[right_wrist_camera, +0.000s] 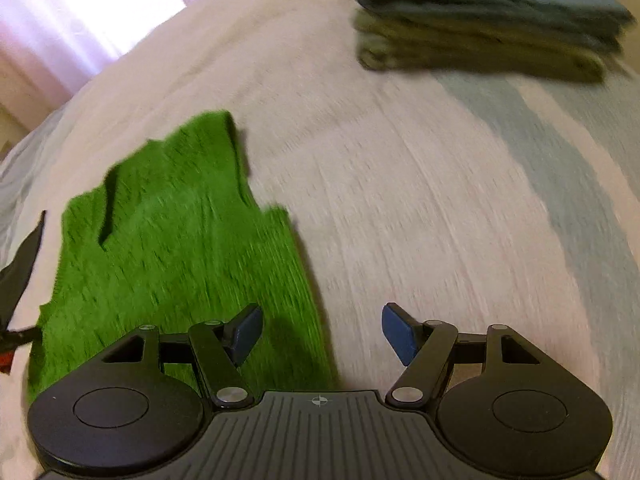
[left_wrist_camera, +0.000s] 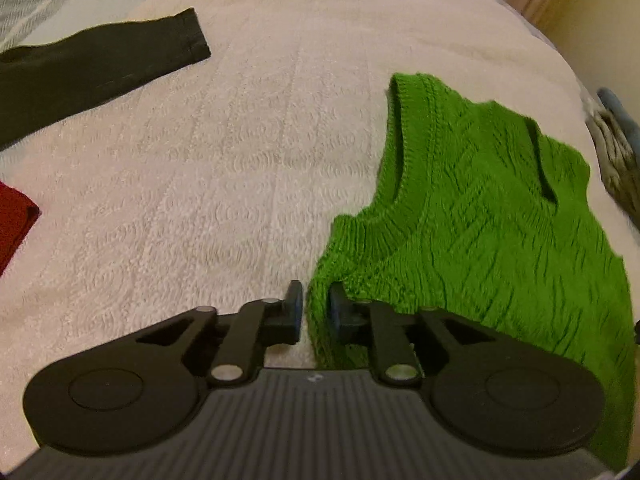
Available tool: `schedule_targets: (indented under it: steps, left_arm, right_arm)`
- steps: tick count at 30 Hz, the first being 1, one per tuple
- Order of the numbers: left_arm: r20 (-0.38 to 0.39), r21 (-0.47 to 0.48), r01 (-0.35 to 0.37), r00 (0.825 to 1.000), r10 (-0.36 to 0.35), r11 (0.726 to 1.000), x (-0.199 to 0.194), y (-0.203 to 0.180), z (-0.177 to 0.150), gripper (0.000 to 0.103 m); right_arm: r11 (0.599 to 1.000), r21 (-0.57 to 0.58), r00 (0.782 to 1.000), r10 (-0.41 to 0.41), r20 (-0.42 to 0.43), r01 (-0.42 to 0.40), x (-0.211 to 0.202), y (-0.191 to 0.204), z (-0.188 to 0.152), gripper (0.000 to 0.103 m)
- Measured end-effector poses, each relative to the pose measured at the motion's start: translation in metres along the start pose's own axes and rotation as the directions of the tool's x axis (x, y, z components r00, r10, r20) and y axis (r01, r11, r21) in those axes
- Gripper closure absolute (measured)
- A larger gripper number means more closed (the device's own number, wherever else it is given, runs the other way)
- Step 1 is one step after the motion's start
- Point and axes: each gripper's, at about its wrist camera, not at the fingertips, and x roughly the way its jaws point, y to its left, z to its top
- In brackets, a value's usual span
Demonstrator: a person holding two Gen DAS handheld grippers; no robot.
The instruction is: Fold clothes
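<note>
- Green vest [left_wrist_camera: 480, 216]: a sleeveless knit lying on the cream bedspread [left_wrist_camera: 240, 160], neckline and armholes pointing away from you. In the left wrist view it spreads ahead and to the right of your fingers; in the right wrist view it lies ahead and to the left, with its near edge passing under your left finger [right_wrist_camera: 246, 334].
- Left gripper [left_wrist_camera: 316, 312]: your two fingers are drawn close together with a fold of the vest's near left edge pinched between them. The knit rises slightly at the grip.
- Right gripper [right_wrist_camera: 322, 334]: your fingers stand wide apart with nothing between them. The left finger hangs over the vest's right edge; the right finger [right_wrist_camera: 398, 334] is over bare bedspread. Whether either pad touches the cloth cannot be told, as this view is blurred.
- Dark garment [left_wrist_camera: 92, 68]: a black sleeve or leg lying flat, far ahead and to the left of your left fingers, well apart from the vest.
- Red cloth [left_wrist_camera: 14, 228]: a corner at the left margin, level with the middle of the bedspread.
- Folded stack [right_wrist_camera: 484, 24]: a blue-grey piece on top of olive pieces, far ahead and to the right of your right fingers, well apart from the vest.
</note>
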Motion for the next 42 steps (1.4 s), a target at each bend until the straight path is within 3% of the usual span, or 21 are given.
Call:
schedule_targets:
  steps: [3,4,11,14,17,18,19,20,21,23,26,27,28,29,32,33,34,35,36,40,42]
  left_arm:
    - [0.050,0.007,0.029,0.998,-0.030,1.000,-0.012,-0.006,0.017,0.082]
    - [0.069,0.007,0.043,0.997,-0.043,0.999,-0.014,-0.008,0.024,0.074]
    - [0.136,-0.095,0.233,0.966,-0.220,0.968,0.020,-0.027,0.082,0.043]
    - [0.134,-0.115,0.258,0.961,-0.242,0.959,0.048,-0.040,0.107,0.037]
    - [0.102,-0.151,0.236,0.970,-0.222,0.960,0.079,-0.044,0.117,0.037]
    - [0.095,-0.172,0.262,0.964,-0.248,0.950,0.086,-0.040,0.116,0.041]
    - [0.089,-0.194,0.287,0.958,-0.274,0.938,0.092,-0.037,0.116,0.068]
    - [0.084,-0.215,0.311,0.950,-0.300,0.926,0.098,-0.034,0.115,0.086]
    - [0.080,-0.236,0.334,0.942,-0.325,0.912,0.104,-0.031,0.115,0.098]
    - [0.143,-0.228,0.411,0.911,-0.387,0.883,0.096,-0.025,0.114,0.099]
    - [0.285,-0.111,0.542,0.821,-0.495,0.833,0.069,-0.017,0.117,0.099]
    - [0.332,-0.042,0.570,0.783,-0.526,0.821,0.058,-0.017,0.118,0.099]
    - [0.360,0.017,0.570,0.763,-0.537,0.821,0.052,-0.017,0.118,0.098]
    - [0.365,0.037,0.539,0.776,-0.514,0.841,0.052,-0.018,0.119,0.098]
    - [0.282,0.026,0.366,0.890,-0.358,0.930,0.085,-0.028,0.122,0.096]
    - [0.230,0.053,0.280,0.931,-0.284,0.959,0.101,-0.038,0.123,0.096]
    - [0.197,0.088,0.218,0.953,-0.231,0.972,0.112,-0.047,0.123,0.091]
    - [0.196,0.102,0.185,0.960,-0.202,0.977,0.116,-0.054,0.125,0.090]
    - [0.197,0.111,0.157,0.964,-0.176,0.981,0.119,-0.060,0.127,0.089]
    - [0.219,0.001,0.184,0.959,-0.179,0.983,0.108,-0.048,0.137,0.065]
    - [0.217,-0.063,0.224,0.954,-0.206,0.972,0.103,-0.037,0.140,0.064]
  right_arm:
    - [0.998,-0.052,0.999,0.040,0.013,-0.040,0.016,0.003,0.027,0.034]
    - [0.997,-0.053,0.998,0.064,0.014,-0.063,0.025,0.005,0.036,0.034]
    - [0.972,-0.054,0.973,0.230,0.019,-0.229,0.089,0.013,0.095,0.034]
    - [0.945,0.038,0.945,0.325,0.026,-0.326,0.114,0.009,0.112,0.034]
    - [0.890,0.175,0.906,0.421,0.036,-0.420,0.141,0.007,0.117,0.034]
    - [0.871,0.211,0.894,0.447,0.041,-0.445,0.148,0.007,0.117,0.034]
    - [0.855,0.233,0.884,0.465,0.051,-0.464,0.153,0.007,0.118,0.073]
    - [0.852,0.225,0.880,0.469,0.071,-0.472,0.150,0.010,0.119,0.097]
    - [0.849,0.218,0.876,0.474,0.090,-0.481,0.146,0.012,0.121,0.097]
    - [0.852,0.128,0.856,0.481,0.187,-0.507,0.119,0.020,0.125,0.097]
    - [0.872,-0.052,0.818,0.475,0.325,-0.486,0.069,0.031,0.125,0.097]
    - [0.886,-0.090,0.824,0.458,0.335,-0.456,0.066,0.036,0.125,0.097]
    - [0.900,-0.114,0.836,0.434,0.335,-0.422,0.067,0.041,0.125,0.097]
    - [0.917,-0.109,0.864,0.397,0.309,-0.383,0.081,0.046,0.126,0.097]
    - [0.974,-0.134,0.963,0.205,0.173,-0.183,0.134,0.063,0.129,0.093]
    - [0.981,-0.154,0.982,0.139,0.130,-0.119,0.146,0.068,0.129,0.080]
    - [0.982,-0.163,0.983,0.121,0.137,-0.098,0.145,0.071,0.127,0.063]
    - [0.983,-0.155,0.978,0.126,0.168,-0.100,0.138,0.070,0.126,0.041]
    - [0.984,-0.146,0.971,0.130,0.199,-0.102,0.131,0.069,0.124,0.032]
    - [0.987,-0.127,0.966,0.122,0.226,-0.095,0.117,0.066,0.122,0.029]
    - [0.989,-0.119,0.966,0.116,0.229,-0.090,0.112,0.064,0.121,0.030]
